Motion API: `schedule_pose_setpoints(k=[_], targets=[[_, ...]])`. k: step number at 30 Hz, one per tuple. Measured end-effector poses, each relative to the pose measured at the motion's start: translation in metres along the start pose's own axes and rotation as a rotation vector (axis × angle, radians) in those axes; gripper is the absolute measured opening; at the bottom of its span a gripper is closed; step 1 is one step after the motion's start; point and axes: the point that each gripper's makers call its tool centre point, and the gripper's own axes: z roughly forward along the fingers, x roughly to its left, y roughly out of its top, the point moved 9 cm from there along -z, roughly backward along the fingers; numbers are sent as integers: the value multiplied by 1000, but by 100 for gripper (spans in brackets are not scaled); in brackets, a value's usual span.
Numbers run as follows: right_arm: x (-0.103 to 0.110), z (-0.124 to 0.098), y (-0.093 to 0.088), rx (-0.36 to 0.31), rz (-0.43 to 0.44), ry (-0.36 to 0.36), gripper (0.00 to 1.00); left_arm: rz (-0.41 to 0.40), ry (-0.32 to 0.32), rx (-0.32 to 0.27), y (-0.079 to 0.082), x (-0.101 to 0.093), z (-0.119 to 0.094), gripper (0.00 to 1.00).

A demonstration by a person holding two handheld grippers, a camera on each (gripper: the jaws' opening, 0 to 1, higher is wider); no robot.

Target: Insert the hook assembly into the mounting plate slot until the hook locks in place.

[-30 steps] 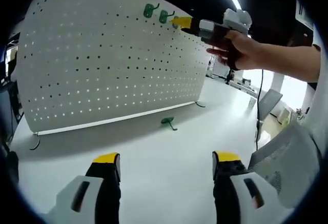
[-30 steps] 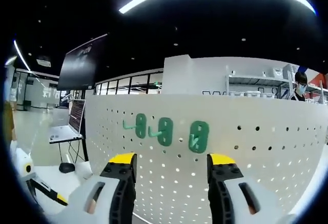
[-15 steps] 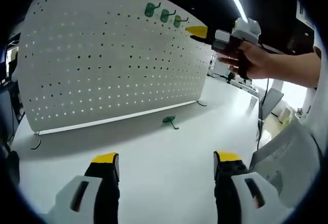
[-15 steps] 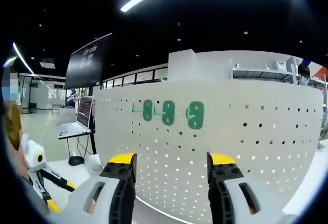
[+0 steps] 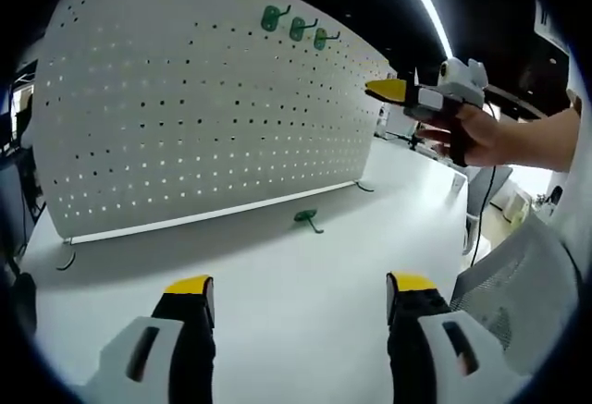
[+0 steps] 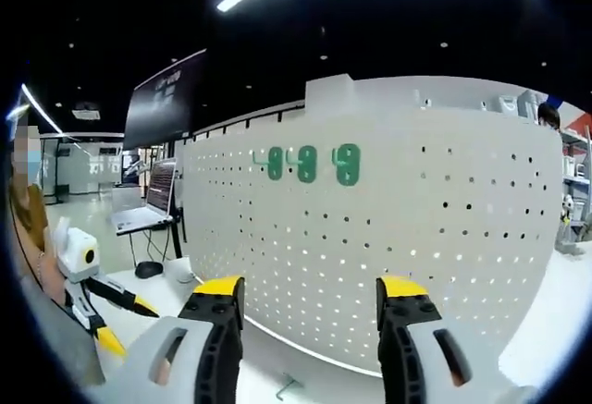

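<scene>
Two tools, both with jaws spread wide and holding nothing: left tool [image 5: 298, 286] low over the white desk [image 5: 305, 284], right tool [image 6: 300, 286] held in the air in a hand [image 5: 481, 136], facing the pegboard [image 6: 388, 238]. Three green hooks [image 6: 309, 164] seated in a row near the upright pegboard's top. One more green hook [image 5: 305, 219] lying loose on the desk, just before the board's foot.

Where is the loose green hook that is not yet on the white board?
In the left gripper view, the loose green hook lies on the white table, just before the pegboard bottom edge, right of centre.
</scene>
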Motion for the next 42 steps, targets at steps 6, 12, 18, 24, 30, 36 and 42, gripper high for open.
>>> schedule_pose_setpoints(k=[6,12,18,24,30,36,42], targets=[[3,-8,-9,18,7,6,56,0,1,1,0,0,0,78],[4,-18,-20,51,19,12,57,-2,2,0,0,1,-1,79],[4,-29,-33,84,35,6,58,-5,1,2,0,1,0,79],[4,-39,-43,111,46,3,58,-4,1,2,0,1,-1,79],[5,-47,-51,138,56,17,58,-6,3,2,0,2,-1,79],[7,-56,-62,172,68,28,58,-6,0,3,1,1,-1,79],[8,-65,-71,199,85,34,59,-4,-8,5,1,1,1,79]])
